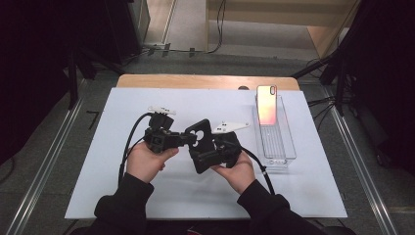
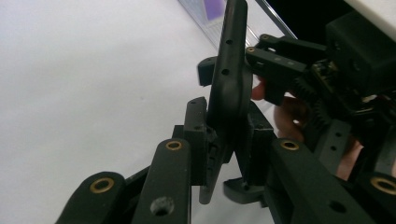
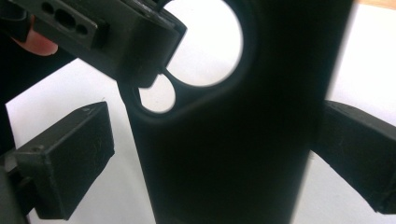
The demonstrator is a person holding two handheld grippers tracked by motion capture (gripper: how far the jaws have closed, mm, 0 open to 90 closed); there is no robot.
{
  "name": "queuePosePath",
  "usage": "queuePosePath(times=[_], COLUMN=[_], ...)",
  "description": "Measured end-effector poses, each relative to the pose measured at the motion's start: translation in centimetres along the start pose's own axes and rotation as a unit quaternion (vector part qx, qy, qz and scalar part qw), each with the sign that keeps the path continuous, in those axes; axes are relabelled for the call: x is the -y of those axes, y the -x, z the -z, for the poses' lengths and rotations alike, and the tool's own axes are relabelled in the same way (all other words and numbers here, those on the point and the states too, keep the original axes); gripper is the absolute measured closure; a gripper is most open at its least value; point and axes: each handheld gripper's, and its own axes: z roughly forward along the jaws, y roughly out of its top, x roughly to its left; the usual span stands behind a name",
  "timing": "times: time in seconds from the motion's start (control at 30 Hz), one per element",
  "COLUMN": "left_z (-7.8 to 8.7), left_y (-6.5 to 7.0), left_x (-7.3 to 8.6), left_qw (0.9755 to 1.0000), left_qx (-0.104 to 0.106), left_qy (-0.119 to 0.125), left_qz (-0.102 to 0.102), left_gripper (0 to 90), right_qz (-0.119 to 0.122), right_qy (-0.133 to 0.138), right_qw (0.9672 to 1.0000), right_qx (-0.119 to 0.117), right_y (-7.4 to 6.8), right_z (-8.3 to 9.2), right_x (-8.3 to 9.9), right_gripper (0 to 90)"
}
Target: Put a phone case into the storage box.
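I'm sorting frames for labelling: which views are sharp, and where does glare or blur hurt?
High view: sharp, dim surroundings, phone back glares pink. Left gripper view: black case edge crisp, table overexposed. Right gripper view: case too close, a soft dark silhouette.

High view overhead facing forward, both claw views close, sharing black phone case (image 1: 201, 145)

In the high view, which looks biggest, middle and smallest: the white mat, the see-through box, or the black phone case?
1. White mat, biggest by far.
2. See-through box.
3. Black phone case, though it is held up nearer the camera, so box versus case is unsure.
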Motion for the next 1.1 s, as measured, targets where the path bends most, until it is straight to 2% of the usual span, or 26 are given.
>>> queuePosePath(times=[0.1, 0.17, 0.2, 0.23, 0.4, 0.47, 0.53, 0.67, 0.73, 0.8, 0.87, 0.9, 0.97, 1.1], left_z=[-0.2, -0.3, -0.3, -0.2, -0.1, 0.2, 0.7, 1.7, 1.9, 1.9, 1.9, 1.9, 1.9, 1.5], left_y=[0.2, 0.4, 0.5, 0.5, 0.5, 0.6, 0.7, 0.6, 0.4, 0.1, -0.2, -0.4, -0.6, -1.2], left_x=[0.0, 0.0, 0.0, 0.0, -0.1, -0.2, -0.3, -0.5, -0.4, -0.3, -0.1, 0.1, 0.3, 1.1], left_qw=[1.0, 1.0, 1.0, 1.0, 0.9998, 0.9998, 0.9997, 0.9994, 0.9992, 0.9988, 0.9982, 0.9977, 0.9975, 0.9968], left_qx=[0.004, 0.005, 0.004, 0.005, 0.011, 0.005, 0.008, 0.014, 0.025, 0.028, 0.022, 0.027, 0.029, 0.044], left_qy=[0.0, 0.0, -0.001, 0.0, 0.004, 0.009, 0.015, 0.027, 0.024, 0.016, 0.019, 0.02, 0.015, 0.02], left_qz=[-0.002, -0.002, -0.004, -0.008, -0.014, -0.017, -0.017, -0.019, -0.022, -0.037, -0.053, -0.06, -0.063, -0.063], left_gripper=[76.8, 76.7, 76.7, 76.7, 76.0, 70.0, 64.0, 52.2, 45.8, 39.1, 38.5, 36.2, 34.4, 34.4], right_qz=[-0.004, -0.003, 0.002, 0.01, 0.018, 0.017, 0.018, 0.006, 0.001, -0.001, -0.002, -0.001, -0.005, -0.009], right_qy=[0.001, 0.003, 0.001, -0.002, -0.003, -0.001, -0.002, -0.007, -0.007, -0.008, -0.01, -0.011, -0.014, -0.011], right_qw=[1.0, 1.0, 1.0, 0.9999, 0.9998, 0.9999, 0.9998, 0.9999, 0.9999, 0.9998, 0.9998, 0.9998, 0.9996, 0.9997], right_qx=[0.004, 0.0, 0.005, 0.007, 0.0, -0.001, 0.002, 0.009, 0.012, 0.015, 0.017, 0.019, 0.024, 0.021], right_y=[-0.1, -0.1, -0.1, -0.1, 0.1, 0.2, 0.4, 1.3, 1.7, 2.0, 2.4, 2.6, 3.0, 3.8], right_z=[-0.2, -0.2, -0.2, -0.1, 0.2, 0.3, 0.4, 0.7, 0.9, 1.1, 1.3, 1.4, 1.6, 2.2], right_x=[0.0, 0.0, 0.0, 0.0, -0.3, -0.4, -0.4, -0.5, -0.5, -0.5, -0.6, -0.6, -0.7, -1.0], right_gripper=[0.0, 9.5, 12.6, 13.1, 14.6, 14.8, 14.8, 14.8, 14.8, 14.8, 14.7, 14.7, 14.7, 14.7])
